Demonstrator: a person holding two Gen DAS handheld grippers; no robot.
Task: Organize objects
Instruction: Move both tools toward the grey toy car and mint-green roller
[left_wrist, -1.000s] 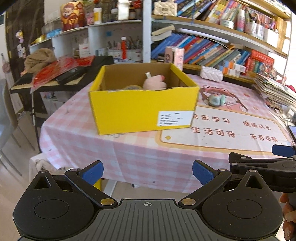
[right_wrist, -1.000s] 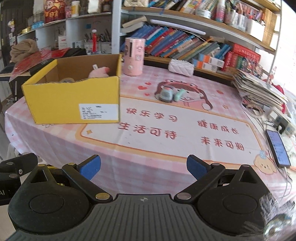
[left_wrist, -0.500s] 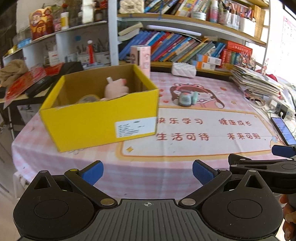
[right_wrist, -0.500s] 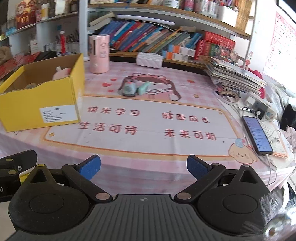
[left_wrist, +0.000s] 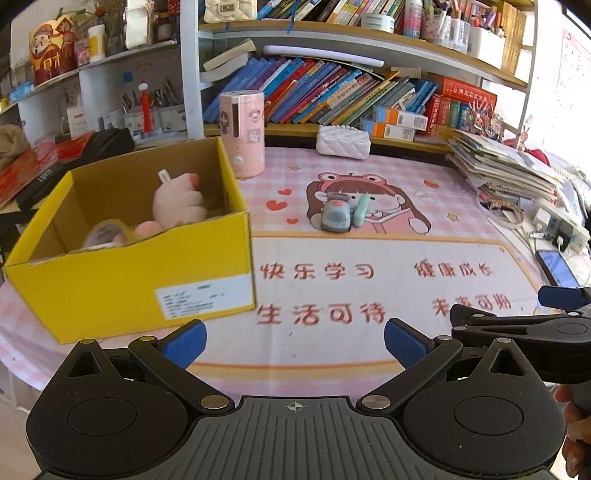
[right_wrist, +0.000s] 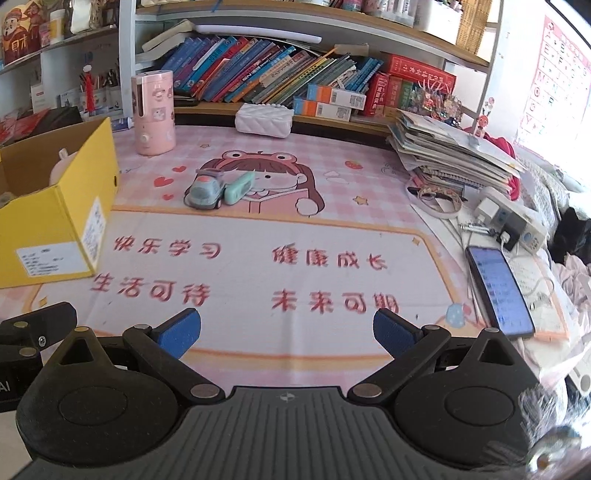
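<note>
On the pink mat, mid-table, a small grey toy car (right_wrist: 204, 192) lies beside a mint-green case (right_wrist: 238, 188), touching it; the case's long axis slants up toward the far right. Yellow box (left_wrist: 133, 258) sits left. My left claw (left_wrist: 293, 341) and right claw (right_wrist: 286, 330) both hover spread wide, empty. Only the left view shows the box's inside: pink plush (left_wrist: 177, 203), tape roll (left_wrist: 105, 234).

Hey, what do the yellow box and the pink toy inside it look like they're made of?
The yellow box looks like corrugated cardboard: brown raw inside, matte yellow outside, folded edges and a stuck-on paper label. The pink toy seems to be plush fabric, soft and fuzzy, with a sewn-in white tag.
</note>
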